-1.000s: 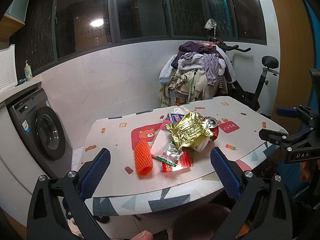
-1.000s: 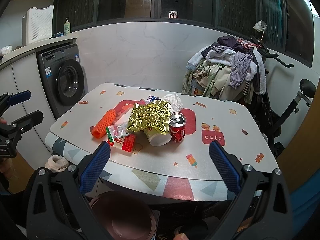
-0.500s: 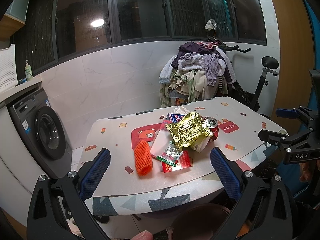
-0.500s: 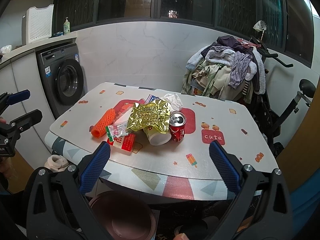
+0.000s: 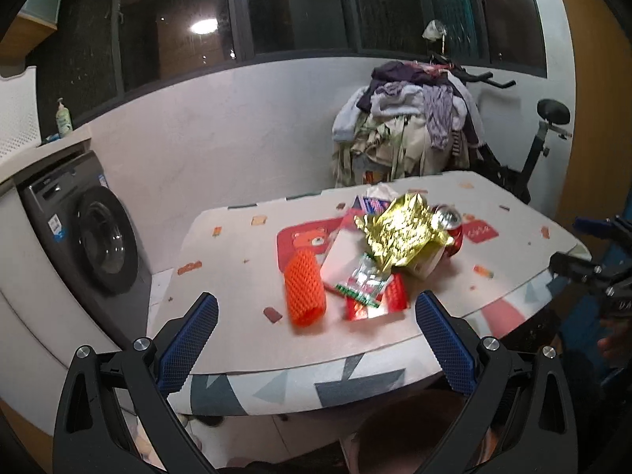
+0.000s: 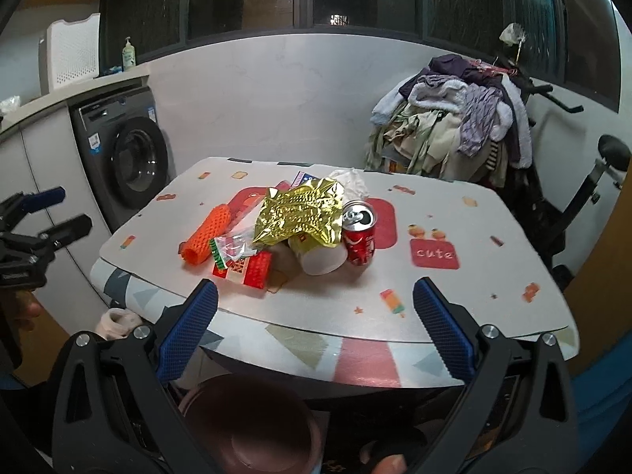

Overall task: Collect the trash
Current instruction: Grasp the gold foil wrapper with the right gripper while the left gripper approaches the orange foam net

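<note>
Blue-padded fingers of the left gripper (image 5: 316,339) and the right gripper (image 6: 314,335) stand wide apart and hold nothing, both short of the table (image 6: 454,308). Below the near edge a brown bin (image 6: 252,430) shows only in part, cut off by the gripper frames and dim in shadow. The trash lies in one heap at the middle of the table. Nearest is a red wrapper (image 6: 252,266), partly under a clear packet (image 6: 231,249); its print is too blurred to read. Beside them an orange net sleeve (image 5: 305,290) lies on its side, its long axis running from the near edge toward the far wall, an open end facing the left wrist camera. A white cup (image 6: 322,258) lies tipped over, largely hidden under crumpled gold foil (image 6: 302,215). Touching it, a red can (image 6: 359,237) stands upright, its top opened. Behind the foil, a blue packet (image 5: 371,205) and white tissue (image 6: 353,181) are mostly hidden. Beyond stand a washer (image 6: 130,158) and piled clothes (image 6: 454,126).
</note>
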Motion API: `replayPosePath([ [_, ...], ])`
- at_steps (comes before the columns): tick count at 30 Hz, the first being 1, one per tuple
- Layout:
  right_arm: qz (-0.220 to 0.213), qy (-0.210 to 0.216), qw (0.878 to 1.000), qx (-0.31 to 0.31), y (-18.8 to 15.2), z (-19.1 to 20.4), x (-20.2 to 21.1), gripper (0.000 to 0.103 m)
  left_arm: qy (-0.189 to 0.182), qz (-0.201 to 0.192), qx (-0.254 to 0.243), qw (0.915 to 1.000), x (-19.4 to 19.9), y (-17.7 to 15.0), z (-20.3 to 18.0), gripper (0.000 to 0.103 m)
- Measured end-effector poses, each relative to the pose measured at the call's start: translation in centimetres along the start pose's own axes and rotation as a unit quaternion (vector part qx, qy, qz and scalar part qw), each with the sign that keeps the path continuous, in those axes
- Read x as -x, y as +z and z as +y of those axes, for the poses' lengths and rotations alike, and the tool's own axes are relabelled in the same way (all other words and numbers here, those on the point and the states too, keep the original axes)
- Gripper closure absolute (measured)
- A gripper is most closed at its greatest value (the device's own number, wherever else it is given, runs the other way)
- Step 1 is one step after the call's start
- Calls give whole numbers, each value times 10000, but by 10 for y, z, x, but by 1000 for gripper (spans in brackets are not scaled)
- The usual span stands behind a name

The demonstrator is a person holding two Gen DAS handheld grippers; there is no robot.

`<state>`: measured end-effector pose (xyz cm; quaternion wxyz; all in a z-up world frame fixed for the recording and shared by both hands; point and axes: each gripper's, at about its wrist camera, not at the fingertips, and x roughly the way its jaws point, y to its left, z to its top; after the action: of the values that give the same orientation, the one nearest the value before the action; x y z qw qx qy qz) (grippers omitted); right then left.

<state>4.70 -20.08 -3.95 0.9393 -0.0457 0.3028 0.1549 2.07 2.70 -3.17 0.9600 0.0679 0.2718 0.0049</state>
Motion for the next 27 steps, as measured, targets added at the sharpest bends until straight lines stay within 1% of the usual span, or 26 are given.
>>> replayPosePath([
  [1, -39, 25, 10000, -19, -3, 0, -3, 5, 9, -60, 5, 10000, -3, -3, 3, 5],
  [3, -28, 55, 10000, -47, -7, 0, -11, 5, -90, -173, 43, 9998, -8, -8, 10, 5],
  [6, 416, 124, 9990, -83, -11, -2, -33, 5, -276, -285, 182, 9990, -18, -13, 21, 5],
  [7, 529, 11, 9986, -5, -13, 0, -41, 6, -302, -344, 206, 9987, -22, -15, 24, 5],
  [8, 522, -190, 9984, 86, -13, 0, -46, 6, -303, -355, 215, 9987, -25, -16, 26, 5],
  [10, 508, -491, 9973, 214, -14, 0, -55, 5, -382, -245, 198, 9988, -34, -17, 29, 5],
  [13, 599, -410, 9969, 294, -13, 0, -70, 6, -353, 50, 257, 9990, -55, -22, 35, 5],
  [15, 605, -572, 9951, 531, -11, 3, -80, 6, -267, 203, 333, 9989, -67, -25, 40, 5],
  [16, 635, -692, 9928, 749, -9, 8, -88, 6, -215, 235, 372, 9988, -71, -26, 42, 5],
  [17, 651, -716, 9913, 892, -8, 11, -93, 6, -164, 289, 434, 9985, -75, -27, 45, 5],
  [19, 588, -655, 9915, 963, -1, 10, -102, 6, -235, 388, 577, 9973, -84, -30, 51, 5],
  [20, 543, -609, 9923, 934, 3, 7, -106, 6, -298, 399, 655, 9966, -87, -30, 55, 5],
  [22, 471, -590, 9938, 811, 12, -3, -116, 6, -296, 397, 763, 9959, -93, -32, 61, 5],
  [24, 435, -693, 9943, 680, 19, -15, -126, 6, -347, 441, 854, 9948, -98, -33, 65, 5],
  [25, 454, -766, 9944, 575, 23, -24, -133, 6, -381, 472, 885, 9942, -101, -33, 67, 5],
  [27, 549, -707, 9954, 352, 27, -36, -145, 8, -391, 535, 924, 9935, -108, -33, 69, 5],
])
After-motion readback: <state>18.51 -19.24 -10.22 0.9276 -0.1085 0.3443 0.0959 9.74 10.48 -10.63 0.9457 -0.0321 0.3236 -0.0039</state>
